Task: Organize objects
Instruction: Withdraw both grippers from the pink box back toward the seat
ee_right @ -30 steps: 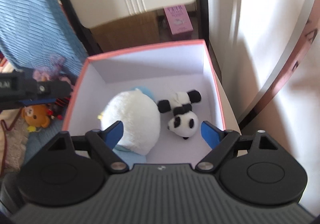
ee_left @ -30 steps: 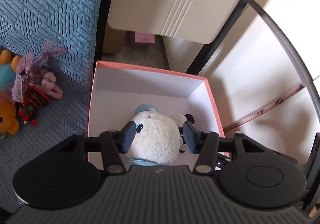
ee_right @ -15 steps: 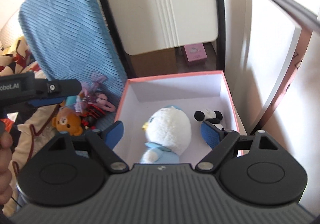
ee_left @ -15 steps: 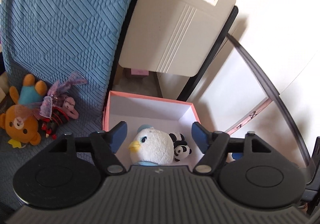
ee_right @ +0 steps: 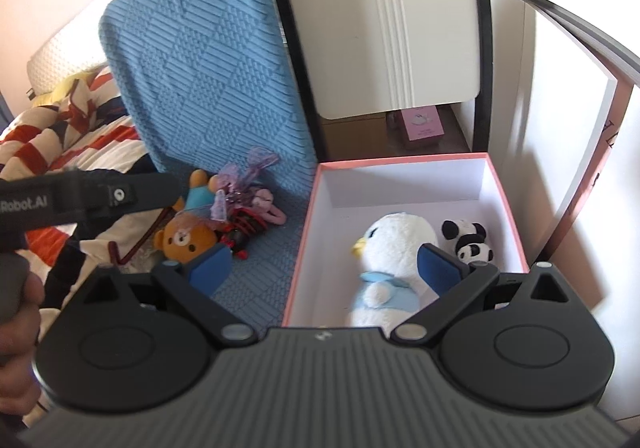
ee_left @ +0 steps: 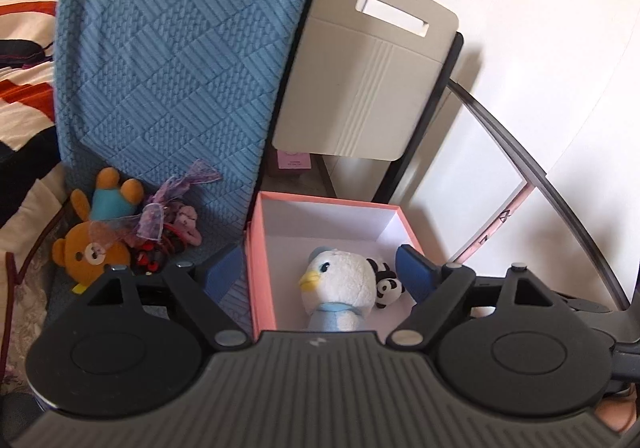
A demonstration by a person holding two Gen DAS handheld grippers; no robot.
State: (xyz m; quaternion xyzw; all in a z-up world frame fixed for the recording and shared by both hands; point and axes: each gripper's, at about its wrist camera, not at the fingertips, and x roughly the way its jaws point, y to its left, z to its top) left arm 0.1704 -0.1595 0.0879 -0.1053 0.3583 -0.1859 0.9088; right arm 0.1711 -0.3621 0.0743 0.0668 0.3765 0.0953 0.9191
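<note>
Both my grippers, left (ee_left: 320, 272) and right (ee_right: 326, 266), spread wide, empty. Penguin plush (ee_left: 338, 284) and panda (ee_left: 386, 282) inside pink box (ee_left: 260, 268). Only right view shows my left hand (ee_right: 18, 312).

Left hand-held gripper (ee_left: 320, 272) released white duck plush (ee_left: 340, 288), jaws now wide; both grippers pulled back from box (ee_left: 260, 268).

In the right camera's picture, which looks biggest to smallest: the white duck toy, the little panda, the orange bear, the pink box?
1. pink box
2. white duck toy
3. orange bear
4. little panda

The bear's body is partly hidden, so its rank above the panda is unsure.
</note>
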